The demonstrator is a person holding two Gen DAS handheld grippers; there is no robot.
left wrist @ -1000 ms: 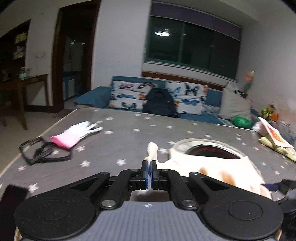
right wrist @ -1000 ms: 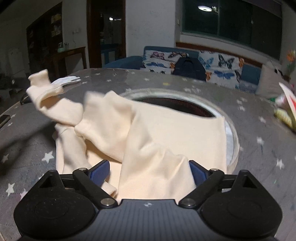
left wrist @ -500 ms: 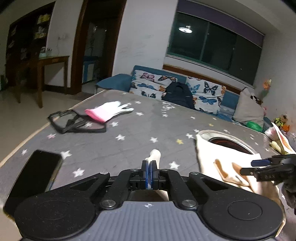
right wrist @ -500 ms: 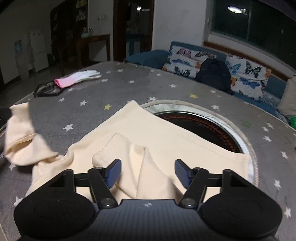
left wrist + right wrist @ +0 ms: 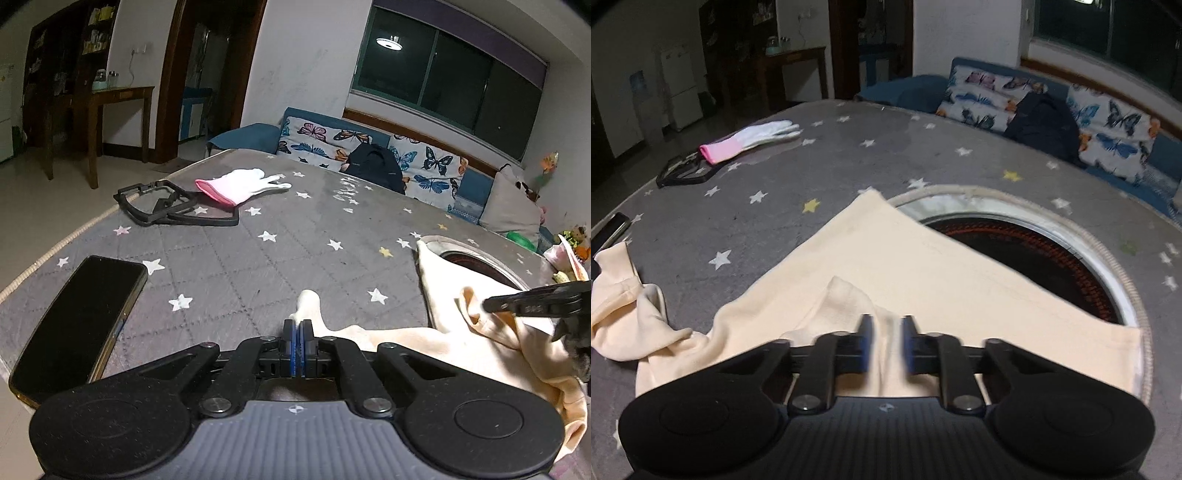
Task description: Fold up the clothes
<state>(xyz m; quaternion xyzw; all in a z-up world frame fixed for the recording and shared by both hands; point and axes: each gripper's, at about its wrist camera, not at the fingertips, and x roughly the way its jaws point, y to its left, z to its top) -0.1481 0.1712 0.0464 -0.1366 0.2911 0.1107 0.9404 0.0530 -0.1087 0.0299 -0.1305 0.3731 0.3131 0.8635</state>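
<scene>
A cream garment (image 5: 923, 266) lies spread on the grey star-patterned table cover (image 5: 258, 258), partly over a round opening. My left gripper (image 5: 297, 332) is shut on the end of its sleeve (image 5: 308, 302), which is stretched out to the left of the body. The same sleeve end (image 5: 613, 269) shows at the far left of the right wrist view. My right gripper (image 5: 887, 343) sits low over the near edge of the garment. Its jaws are blurred and drawn in to a narrow gap with a raised fold (image 5: 846, 295) between them. One of its fingers (image 5: 517, 302) reaches in from the right in the left wrist view.
A black phone (image 5: 77, 325) lies near the table's left edge. Farther back are a black frame (image 5: 173, 210) and a pink-cuffed white glove (image 5: 240, 184). The round opening (image 5: 1034, 243) has a dark red ring inside. A sofa with a backpack (image 5: 373, 166) stands behind the table.
My left gripper has pulled the sleeve out to the left, and the phone has come into view. The garment now lies flatter. My right gripper's jaws have narrowed from wide apart to a small gap.
</scene>
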